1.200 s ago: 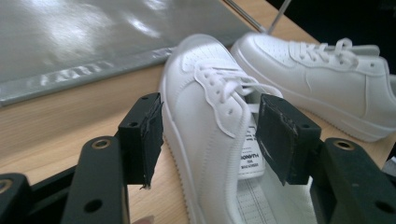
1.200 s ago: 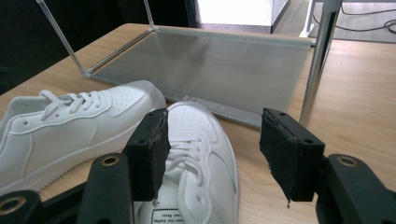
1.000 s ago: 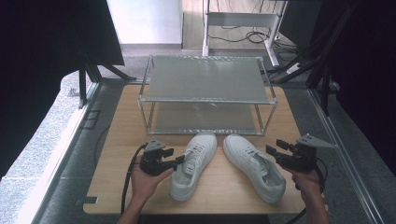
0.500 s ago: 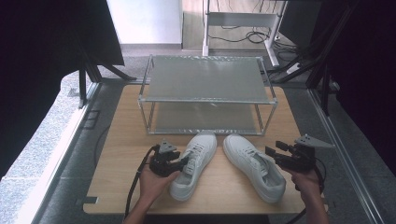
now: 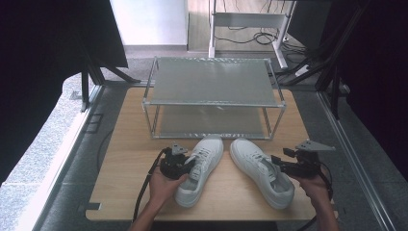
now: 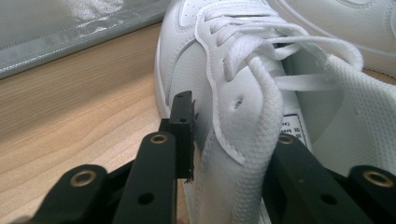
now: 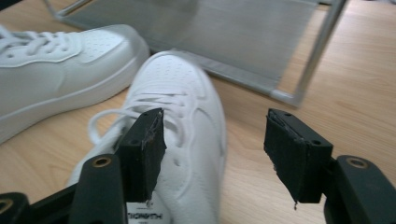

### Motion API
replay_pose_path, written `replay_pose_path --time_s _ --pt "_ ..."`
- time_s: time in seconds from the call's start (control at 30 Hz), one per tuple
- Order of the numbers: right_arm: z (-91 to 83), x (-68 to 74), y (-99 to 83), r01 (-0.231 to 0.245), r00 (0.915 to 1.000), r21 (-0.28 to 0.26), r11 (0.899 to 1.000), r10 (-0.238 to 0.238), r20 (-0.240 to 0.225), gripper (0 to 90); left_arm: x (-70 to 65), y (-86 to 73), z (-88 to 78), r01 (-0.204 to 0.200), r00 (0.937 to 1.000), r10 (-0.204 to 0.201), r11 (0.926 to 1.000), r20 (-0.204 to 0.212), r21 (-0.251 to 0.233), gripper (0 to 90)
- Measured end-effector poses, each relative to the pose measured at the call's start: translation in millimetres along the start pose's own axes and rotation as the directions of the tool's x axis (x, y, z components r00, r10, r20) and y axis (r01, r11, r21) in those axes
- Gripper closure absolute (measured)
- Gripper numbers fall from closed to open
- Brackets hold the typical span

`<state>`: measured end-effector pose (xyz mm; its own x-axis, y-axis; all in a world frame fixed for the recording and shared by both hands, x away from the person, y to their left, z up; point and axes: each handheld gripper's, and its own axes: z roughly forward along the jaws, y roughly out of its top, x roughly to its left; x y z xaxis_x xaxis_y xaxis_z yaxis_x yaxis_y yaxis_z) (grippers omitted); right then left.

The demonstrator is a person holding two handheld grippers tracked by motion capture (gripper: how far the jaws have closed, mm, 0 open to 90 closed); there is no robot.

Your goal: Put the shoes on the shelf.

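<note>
Wooden desk (image 5: 130, 192) carries a wire rack (image 5: 211, 82) at its far side, with two white shoes just in front of it, toes toward the rack. Left tool (image 5: 185, 166) has just been closing astride the left shoe (image 5: 199, 168)'s collar, one jaw inside, one outside. Right tool (image 5: 279, 163) hangs with jaws apart over the right shoe (image 5: 260, 168)'s heel end.

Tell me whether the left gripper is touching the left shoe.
Touching. In the left gripper view the left gripper straddles the collar wall of the left shoe; its jaws have just been closing, and the outer pad lies against the leather.
</note>
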<state>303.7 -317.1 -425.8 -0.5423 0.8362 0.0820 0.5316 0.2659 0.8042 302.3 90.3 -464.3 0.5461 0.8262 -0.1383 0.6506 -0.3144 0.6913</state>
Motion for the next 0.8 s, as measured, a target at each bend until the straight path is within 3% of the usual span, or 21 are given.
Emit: replay_pose_path --time_s 0.07,0.13,0.23,0.3,0.43,0.53,0.8 --pt "0.3 0.8 0.0 0.003 0.9997 -0.003 1.000 -0.003 -0.026 39.2 0.5 0.0 0.1 0.007 1.0000 -0.007 1.0000 0.001 0.001 74.5" --pt "-2.7 3.9 0.5 0.039 0.9977 0.000 0.999 -0.039 -0.054 39.7 0.2 -0.1 0.2 0.008 1.0000 -0.008 1.0000 -0.002 0.000 75.3" --pt "-2.9 5.0 -0.1 0.050 0.9963 0.006 0.999 -0.050 -0.070 40.8 -0.3 0.1 0.3 0.005 1.0000 -0.005 1.0000 -0.005 0.002 75.6" --pt "3.8 5.4 -3.3 0.066 0.9964 0.062 0.996 -0.062 -0.057 42.6 -0.3 -0.4 0.2 0.008 0.9999 -0.008 1.0000 -0.006 0.000 75.8" --pt "13.1 4.8 -7.1 0.066 0.9974 0.123 0.990 -0.062 -0.036 45.9 0.0 -0.6 0.3 0.012 0.9999 -0.012 0.9999 -0.004 -0.002 75.8" --pt "17.6 3.7 -5.9 0.069 0.9968 0.141 0.988 -0.063 -0.050 48.0 0.0 -0.3 0.4 0.010 0.9999 -0.010 0.9999 -0.003 0.000 75.9" --pt "18.4 13.6 1.0 0.156 0.9873 0.247 0.956 -0.159 -0.008 58.6 0.5 -0.4 0.3 0.008 1.0000 -0.008 1.0000 -0.001 0.000 75.6"
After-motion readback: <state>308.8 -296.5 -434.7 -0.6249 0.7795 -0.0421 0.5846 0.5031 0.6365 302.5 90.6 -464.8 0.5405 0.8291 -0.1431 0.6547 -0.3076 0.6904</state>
